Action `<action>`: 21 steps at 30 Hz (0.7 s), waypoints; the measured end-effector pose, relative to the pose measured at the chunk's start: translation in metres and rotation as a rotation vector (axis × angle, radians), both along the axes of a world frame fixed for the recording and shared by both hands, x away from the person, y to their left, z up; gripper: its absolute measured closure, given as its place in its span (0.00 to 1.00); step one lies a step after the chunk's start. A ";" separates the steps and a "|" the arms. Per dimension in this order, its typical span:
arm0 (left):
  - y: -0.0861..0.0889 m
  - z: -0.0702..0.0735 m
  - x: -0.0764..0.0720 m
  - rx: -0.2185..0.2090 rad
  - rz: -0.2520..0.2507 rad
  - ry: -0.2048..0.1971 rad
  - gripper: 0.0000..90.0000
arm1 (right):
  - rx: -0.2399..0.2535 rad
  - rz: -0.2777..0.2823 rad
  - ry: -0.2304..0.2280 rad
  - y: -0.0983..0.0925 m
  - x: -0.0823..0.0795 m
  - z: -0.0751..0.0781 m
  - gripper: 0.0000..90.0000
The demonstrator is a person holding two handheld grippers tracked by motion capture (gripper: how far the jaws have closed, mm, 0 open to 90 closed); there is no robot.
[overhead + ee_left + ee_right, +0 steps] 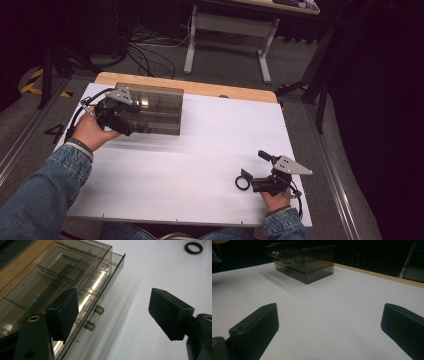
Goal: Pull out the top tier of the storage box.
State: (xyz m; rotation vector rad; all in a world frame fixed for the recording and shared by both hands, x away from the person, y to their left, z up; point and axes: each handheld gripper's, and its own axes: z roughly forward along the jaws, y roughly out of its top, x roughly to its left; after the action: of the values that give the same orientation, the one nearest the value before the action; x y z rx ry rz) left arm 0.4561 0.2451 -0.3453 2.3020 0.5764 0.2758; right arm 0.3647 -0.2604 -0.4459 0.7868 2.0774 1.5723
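A smoked clear drawer box (155,107) stands at the table's far left. My left gripper (131,126) is at its front face, jaws open. In the left gripper view the box (50,277) lies at the left, and one drawer's clear handle (94,318) sits between the jaws, close to the left pad (63,313); neither pad presses on it. My left gripper (113,307) holds nothing. My right gripper (256,171) rests near the table's front right, open and empty, with a black ring (243,181) lying just beside it. From my right gripper (329,325) the box (312,262) stands far off.
The white table (210,145) has a wooden strip (225,91) along its far edge. Beyond it stand a desk frame (227,30) and floor cables (150,52). The black ring (193,248) lies far from the left jaws.
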 end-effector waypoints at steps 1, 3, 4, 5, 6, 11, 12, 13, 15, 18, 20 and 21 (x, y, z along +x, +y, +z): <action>-0.002 -0.001 0.001 0.008 -0.002 0.002 0.29 | 0.000 0.000 0.000 0.000 0.000 0.000 0.02; -0.005 -0.003 0.004 0.036 -0.021 0.007 0.30 | 0.000 0.000 0.000 0.000 0.000 0.000 0.02; -0.007 -0.005 0.005 0.051 -0.024 0.011 0.30 | 0.000 -0.001 0.000 0.000 0.000 0.000 0.02; -0.008 -0.007 0.007 0.067 -0.035 0.010 0.30 | 0.000 -0.002 0.000 0.000 0.000 0.000 0.02; -0.009 -0.007 0.008 0.076 -0.040 0.012 0.30 | 0.002 -0.002 -0.001 0.000 0.000 0.000 0.02; -0.014 -0.014 0.013 0.115 -0.042 0.014 0.30 | 0.005 -0.002 0.001 0.000 0.000 0.000 0.02; -0.015 -0.016 0.015 0.129 -0.045 0.009 0.31 | 0.004 -0.002 0.000 0.000 0.000 0.000 0.02; -0.015 -0.017 0.015 0.135 -0.044 0.005 0.32 | 0.005 -0.002 0.000 0.000 0.000 0.000 0.02; -0.016 -0.019 0.015 0.149 -0.053 0.003 0.36 | 0.003 -0.001 -0.001 0.000 0.000 0.000 0.02; -0.017 -0.022 0.016 0.167 -0.057 -0.002 0.39 | 0.004 -0.002 0.000 -0.001 0.000 0.000 0.02; -0.019 -0.023 0.016 0.183 -0.057 -0.010 0.41 | 0.005 -0.002 0.000 -0.001 0.000 0.000 0.02; -0.019 -0.024 0.016 0.191 -0.058 -0.011 0.42 | 0.006 -0.001 0.001 -0.001 0.000 0.000 0.02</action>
State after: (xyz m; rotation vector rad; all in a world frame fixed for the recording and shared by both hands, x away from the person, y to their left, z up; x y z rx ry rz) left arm 0.4724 0.2258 -0.3692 2.4950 0.4947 0.3274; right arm 0.3649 -0.2609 -0.4457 0.7906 2.0733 1.5779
